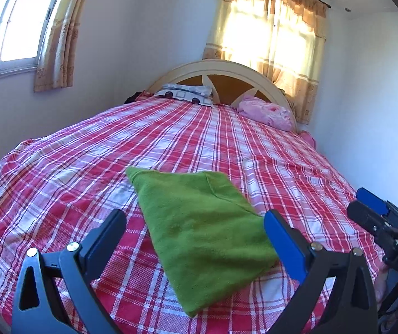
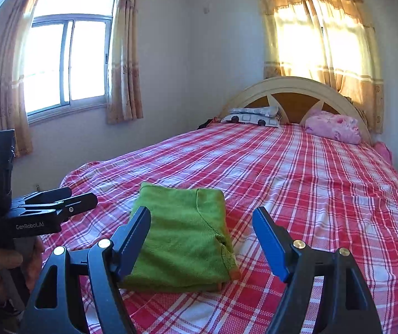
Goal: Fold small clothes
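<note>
A green cloth (image 1: 199, 228) lies folded into a thick rectangle on the near part of the red plaid bed (image 1: 87, 153). My left gripper (image 1: 195, 215) hovers above the cloth's near end, open wide, with nothing between its fingers. The right gripper (image 1: 361, 203) shows at the right edge, off the cloth's side. In the right wrist view the same green cloth (image 2: 182, 236) lies flat, and my right gripper (image 2: 201, 211) stands open over it, touching nothing. The left gripper (image 2: 82, 194) appears side-on at the left, held by a hand (image 2: 4, 264).
The plaid sheet (image 2: 310, 181) covers the whole bed. A patterned pillow (image 1: 187, 93) and a pink pillow (image 1: 265, 112) lie against the arched headboard (image 1: 221, 65). Walls run close along both sides, with curtained windows behind and to the left.
</note>
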The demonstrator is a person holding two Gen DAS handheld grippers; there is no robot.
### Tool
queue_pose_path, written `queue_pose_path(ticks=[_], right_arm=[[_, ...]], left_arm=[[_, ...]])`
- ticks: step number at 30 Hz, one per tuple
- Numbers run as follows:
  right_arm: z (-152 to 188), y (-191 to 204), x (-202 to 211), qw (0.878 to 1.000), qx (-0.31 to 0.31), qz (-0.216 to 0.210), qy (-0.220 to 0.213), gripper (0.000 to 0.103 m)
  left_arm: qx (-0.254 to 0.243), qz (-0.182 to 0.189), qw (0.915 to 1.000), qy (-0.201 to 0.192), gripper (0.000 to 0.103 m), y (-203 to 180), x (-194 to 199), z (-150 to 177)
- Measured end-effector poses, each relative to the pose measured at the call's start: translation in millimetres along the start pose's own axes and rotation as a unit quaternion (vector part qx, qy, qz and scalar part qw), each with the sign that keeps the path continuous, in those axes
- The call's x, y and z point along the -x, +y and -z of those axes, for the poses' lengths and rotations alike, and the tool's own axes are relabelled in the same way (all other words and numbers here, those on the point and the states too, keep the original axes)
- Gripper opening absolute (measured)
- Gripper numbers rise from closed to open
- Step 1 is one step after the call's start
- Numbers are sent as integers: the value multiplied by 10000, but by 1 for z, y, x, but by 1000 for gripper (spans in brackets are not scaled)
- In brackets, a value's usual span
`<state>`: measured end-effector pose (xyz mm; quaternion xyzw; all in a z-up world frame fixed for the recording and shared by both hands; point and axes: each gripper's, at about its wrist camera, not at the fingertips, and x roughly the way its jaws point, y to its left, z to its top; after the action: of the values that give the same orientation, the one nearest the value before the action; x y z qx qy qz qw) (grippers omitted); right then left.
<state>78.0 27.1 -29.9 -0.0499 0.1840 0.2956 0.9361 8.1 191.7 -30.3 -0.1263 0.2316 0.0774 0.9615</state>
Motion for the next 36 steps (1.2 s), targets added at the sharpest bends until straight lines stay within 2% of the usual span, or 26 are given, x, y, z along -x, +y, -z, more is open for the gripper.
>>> queue_pose_path(ticks=[13,36], right_arm=[[1,6,12,9999,109,66,-77,76],[0,5,21,9995,76,128,-270,78]], left_arm=[[-70,16,9999,-97,102,-11,12,-1],[-144,6,9999,-24,102,-12,8,2]])
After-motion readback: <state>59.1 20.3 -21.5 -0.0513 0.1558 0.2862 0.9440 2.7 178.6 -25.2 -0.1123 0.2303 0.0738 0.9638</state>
